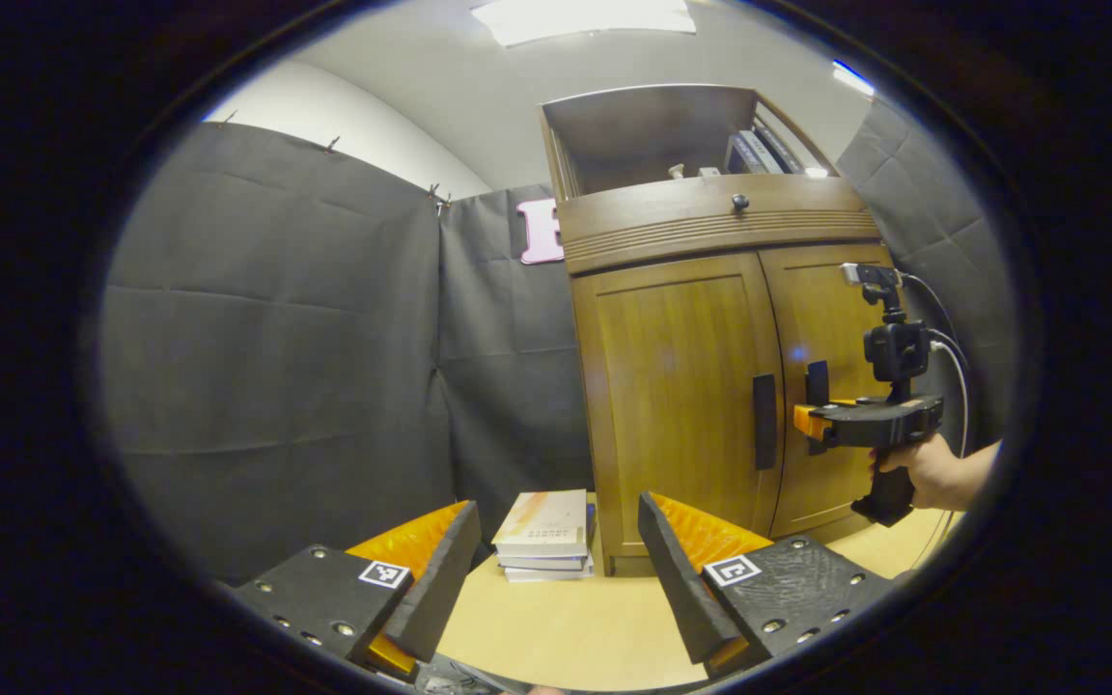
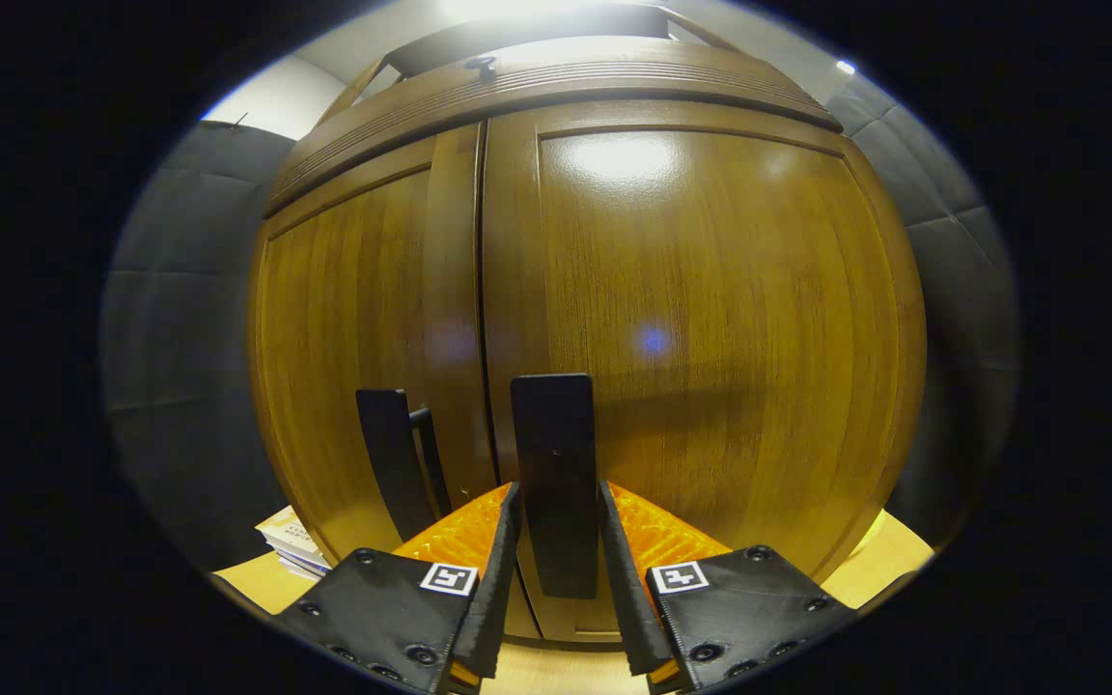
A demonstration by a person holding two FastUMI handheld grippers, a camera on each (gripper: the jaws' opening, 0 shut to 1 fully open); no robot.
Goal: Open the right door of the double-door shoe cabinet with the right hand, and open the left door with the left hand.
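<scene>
Right gripper view: the right tool [image 2: 556,541] is set narrowly around the right door handle [image 2: 553,463], an upright bar between its fingers; whether both press cannot be told. Left of that handle, the left door handle [image 1: 764,421] is faced from well back by the wide-open left tool [image 1: 556,579].

Your left tongs [image 1: 556,569]: fingers spread wide apart, nothing btwn them, aimed fwd and level. Your right tongs [image 2: 556,569]: fingers close in, one each side of the right door handle [image 2: 553,483], pressing on it. In left gripper view your hand [image 1: 923,470] grips the right tongs' [image 1: 812,422] pistol grip, held horizontal.
</scene>
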